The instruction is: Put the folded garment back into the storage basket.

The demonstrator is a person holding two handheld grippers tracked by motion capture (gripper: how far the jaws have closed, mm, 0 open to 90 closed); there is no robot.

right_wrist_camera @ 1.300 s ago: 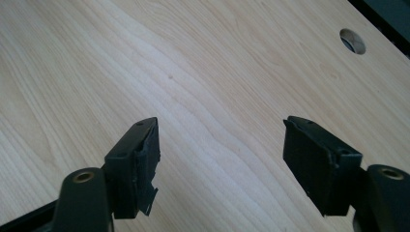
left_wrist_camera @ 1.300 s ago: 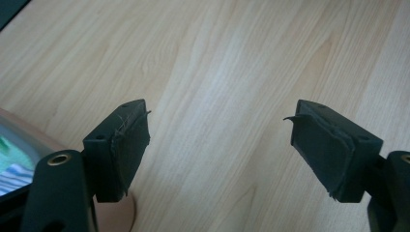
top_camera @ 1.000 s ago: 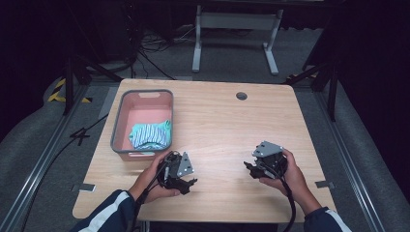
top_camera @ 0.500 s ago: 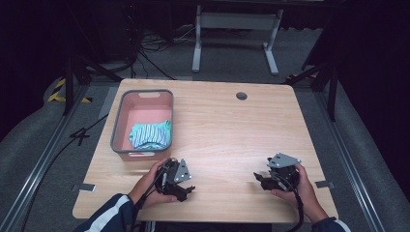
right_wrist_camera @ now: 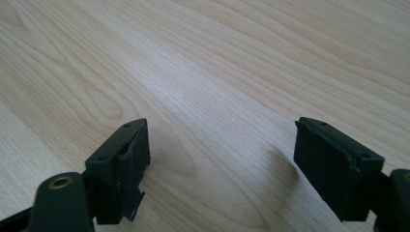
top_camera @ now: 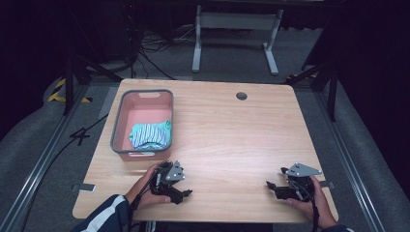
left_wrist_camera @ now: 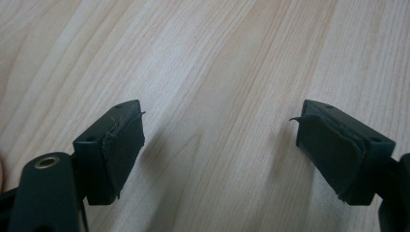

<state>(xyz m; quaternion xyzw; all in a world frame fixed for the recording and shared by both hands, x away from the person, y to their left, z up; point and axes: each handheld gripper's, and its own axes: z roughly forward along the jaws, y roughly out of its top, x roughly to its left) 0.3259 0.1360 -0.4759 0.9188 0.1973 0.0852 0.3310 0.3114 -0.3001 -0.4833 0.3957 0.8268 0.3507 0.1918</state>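
Observation:
A pink basin with a grey rim [top_camera: 116, 126] stands at the left of the wooden table [top_camera: 232, 130], and a teal striped cloth [top_camera: 151, 134] lies bunched in its near end. My left gripper [top_camera: 183, 194] rests low by the table's front edge, just in front of the basin, open and empty. In the left gripper view its jaws [left_wrist_camera: 217, 145] stand wide over bare wood [left_wrist_camera: 212, 58]. My right gripper [top_camera: 271, 186] sits near the front right corner, pointing left. Its jaws [right_wrist_camera: 220, 164] have just been opening, with only bare wood [right_wrist_camera: 217, 72] between them.
A round cable hole [top_camera: 241, 95] sits near the table's far edge. A metal stand [top_camera: 232, 21] and cables lie on the dark floor behind the table. Rails run along both sides of the table.
My right hand has moved right and toward the front edge, sinking to the tabletop. My left hand has drifted slightly nearer the front edge.

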